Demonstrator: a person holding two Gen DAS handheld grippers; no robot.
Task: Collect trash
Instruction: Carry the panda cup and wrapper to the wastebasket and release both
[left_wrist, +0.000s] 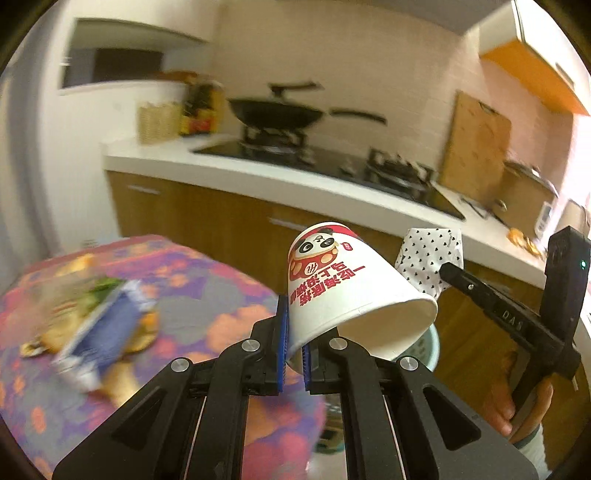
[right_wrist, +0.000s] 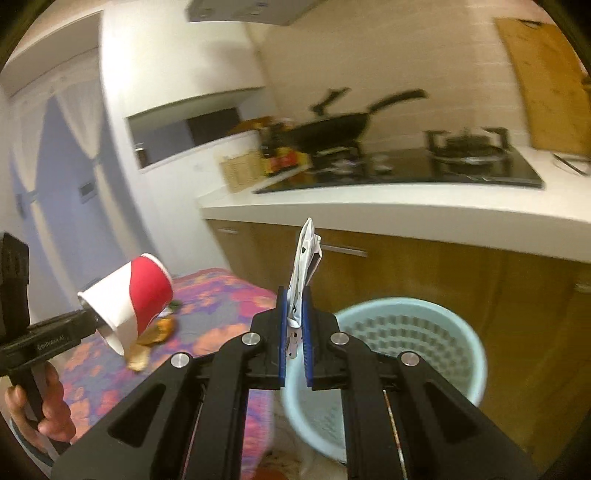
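At five o'clock I see the pale-blue bin (right_wrist: 458, 332). My left gripper (left_wrist: 293, 354) pinches the paper cup (left_wrist: 343, 291); my right gripper (right_wrist: 295, 339) clamps a spotted wrapper (right_wrist: 304, 254). Neither dropped; scraps (left_wrist: 96, 325) remain on the table (left_wrist: 221, 295).

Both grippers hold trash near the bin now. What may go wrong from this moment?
The left gripper pinches only the rim of the paper cup, which is tilted; it may slip and fall on the table, not into the bin. The spotted wrapper in the right gripper is light and may flutter past the bin.
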